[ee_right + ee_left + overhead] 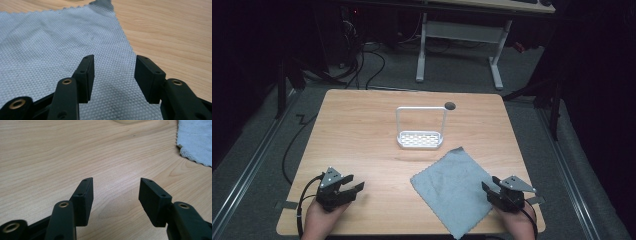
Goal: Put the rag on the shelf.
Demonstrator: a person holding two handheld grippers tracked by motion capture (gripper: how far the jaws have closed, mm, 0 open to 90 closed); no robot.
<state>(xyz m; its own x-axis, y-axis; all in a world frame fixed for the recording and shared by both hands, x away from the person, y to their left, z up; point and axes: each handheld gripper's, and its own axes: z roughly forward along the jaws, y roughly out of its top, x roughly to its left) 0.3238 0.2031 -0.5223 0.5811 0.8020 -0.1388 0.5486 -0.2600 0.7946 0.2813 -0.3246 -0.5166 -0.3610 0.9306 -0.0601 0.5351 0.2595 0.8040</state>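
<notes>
One wooden worktop (362, 135) fills the middle of the high view, pale wood grain with a small dark round hole (450, 105) near its far edge at about 1 o'clock from centre. Beyond it, at 12 o'clock, stands a second table with white legs (422, 50) on a grey floor, with black cables (372, 65) trailing across the floor at 11 o'clock.

One grey cloth (452, 192) lies flat on the worktop at about 5 o'clock from centre, turned corner-on, with its near corner reaching the worktop's front edge. It has a fine dimpled weave and a zigzag-cut edge, clear in the right gripper view (62, 45) and at the upper right of the left gripper view (195, 140).

One small white rack (420, 129) stands just past the cloth at 12 o'clock from it, apart from it: a perforated tray base with a tall thin wire frame rising upright over it.

Two claws rest near the front edge. The left claw (357, 187), at 7 o'clock, has its jaws spread wide with nothing between them, over bare wood (116, 192), well apart from the cloth. The right claw (486, 187), at 5 o'clock, also has its jaws parted and empty, poised over the cloth's right-hand edge (113, 75). Nothing lies between either claw and the rack except the cloth.
</notes>
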